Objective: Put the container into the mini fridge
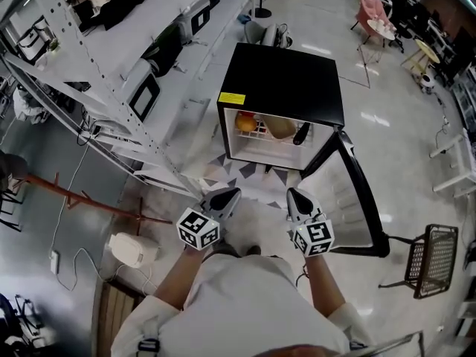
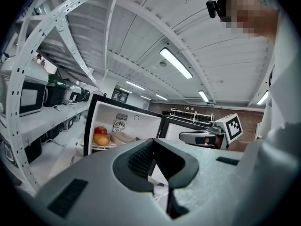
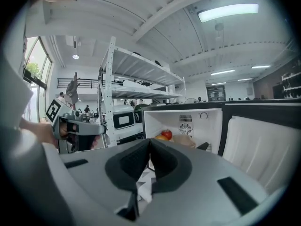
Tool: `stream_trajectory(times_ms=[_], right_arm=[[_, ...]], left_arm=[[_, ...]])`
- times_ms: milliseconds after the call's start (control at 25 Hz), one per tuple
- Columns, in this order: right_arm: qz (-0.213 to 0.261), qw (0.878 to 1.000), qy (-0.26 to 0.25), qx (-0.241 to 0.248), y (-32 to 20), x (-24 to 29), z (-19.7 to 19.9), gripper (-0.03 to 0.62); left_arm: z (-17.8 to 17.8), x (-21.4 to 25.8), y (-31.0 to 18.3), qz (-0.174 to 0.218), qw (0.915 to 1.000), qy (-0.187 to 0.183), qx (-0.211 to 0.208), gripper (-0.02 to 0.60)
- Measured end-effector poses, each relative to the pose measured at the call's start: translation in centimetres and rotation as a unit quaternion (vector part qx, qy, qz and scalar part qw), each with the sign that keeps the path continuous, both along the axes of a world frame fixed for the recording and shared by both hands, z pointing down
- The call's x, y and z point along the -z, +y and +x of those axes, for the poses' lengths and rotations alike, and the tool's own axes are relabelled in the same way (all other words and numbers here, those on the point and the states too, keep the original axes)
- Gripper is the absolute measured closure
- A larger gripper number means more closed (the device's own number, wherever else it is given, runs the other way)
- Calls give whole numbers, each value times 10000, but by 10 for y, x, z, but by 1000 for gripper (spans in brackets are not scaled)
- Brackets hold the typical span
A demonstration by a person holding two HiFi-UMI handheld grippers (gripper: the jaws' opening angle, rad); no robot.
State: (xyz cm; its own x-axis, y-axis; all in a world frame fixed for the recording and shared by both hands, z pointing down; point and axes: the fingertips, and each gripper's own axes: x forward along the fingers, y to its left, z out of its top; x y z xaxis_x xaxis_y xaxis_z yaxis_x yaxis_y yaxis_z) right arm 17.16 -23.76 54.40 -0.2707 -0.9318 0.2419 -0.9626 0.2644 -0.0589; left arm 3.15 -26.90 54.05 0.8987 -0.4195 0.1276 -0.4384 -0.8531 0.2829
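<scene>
My left gripper (image 1: pixel 225 198) and right gripper (image 1: pixel 295 197) are both closed, empty; the open fridge (image 1: pixel 290 80) lies at twelve o'clock.

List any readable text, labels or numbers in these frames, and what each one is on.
None can be quoted; nothing reads legibly.
On the top front corner of the mini fridge, the yellow label: print too small to read.
On the cubes of the left gripper and right gripper, the square markers: black-and-white coded patterns, no letters or digits.
</scene>
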Motion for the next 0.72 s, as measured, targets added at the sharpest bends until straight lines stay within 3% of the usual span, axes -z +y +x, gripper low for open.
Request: stream_trajectory(times_ms=[720], right_arm=[[199,9993,-45,-321,-12,23,-19,588]], left_arm=[[-19,25,-24,148,9991,210,-348,577]])
